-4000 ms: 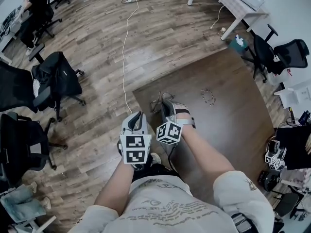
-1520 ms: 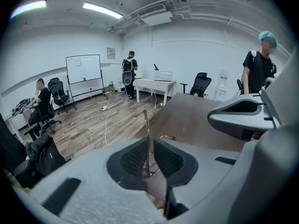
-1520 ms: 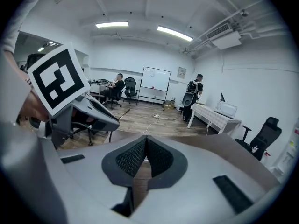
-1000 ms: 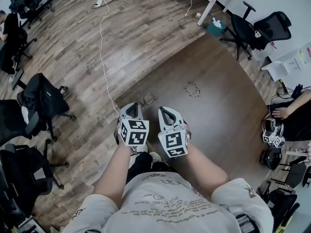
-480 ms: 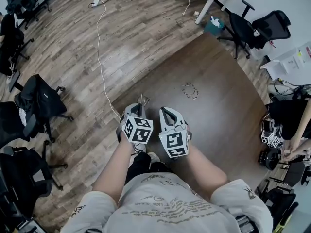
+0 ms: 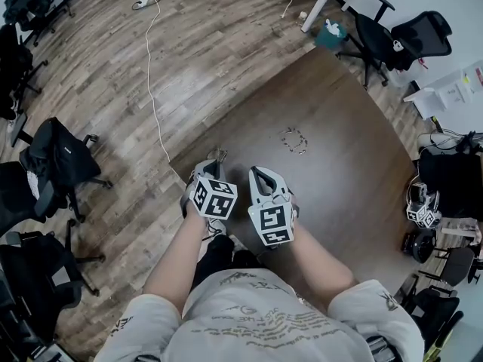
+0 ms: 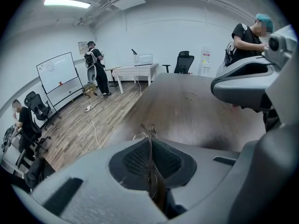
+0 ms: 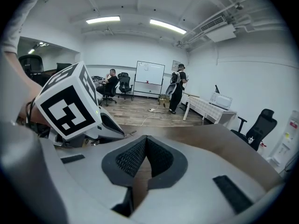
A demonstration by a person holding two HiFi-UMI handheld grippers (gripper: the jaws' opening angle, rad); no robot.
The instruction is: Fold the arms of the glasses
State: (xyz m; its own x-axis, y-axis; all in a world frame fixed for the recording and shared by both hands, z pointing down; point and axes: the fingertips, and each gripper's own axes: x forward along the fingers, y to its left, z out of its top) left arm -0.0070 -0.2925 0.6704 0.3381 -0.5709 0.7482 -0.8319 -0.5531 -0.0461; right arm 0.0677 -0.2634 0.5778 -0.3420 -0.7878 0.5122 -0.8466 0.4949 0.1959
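Thin wire-framed glasses (image 7: 149, 133) are pinched edge-on between the pads of my left gripper (image 7: 149, 146), and their front end sticks out past the tips. In the head view the left gripper (image 6: 206, 170) sits low over the near left corner of the brown table (image 6: 339, 164), with the glasses' wire (image 6: 218, 155) showing just beyond it. My right gripper (image 6: 261, 175) is beside it to the right, apart from the glasses. In its own view the right gripper (image 8: 145, 140) is shut with nothing between the pads, and the left gripper's marker cube (image 8: 69, 104) fills the left side.
A small chain-like thing (image 6: 294, 139) lies on the table farther out. The table's left edge drops to a wooden floor with a white cable (image 6: 151, 81). Office chairs (image 6: 56, 161) stand at the left; another desk (image 7: 135, 71) and people are across the room.
The left gripper has sunk with the glasses toward the table corner and rolled a little. The right gripper has drifted only slightly and stays shut.
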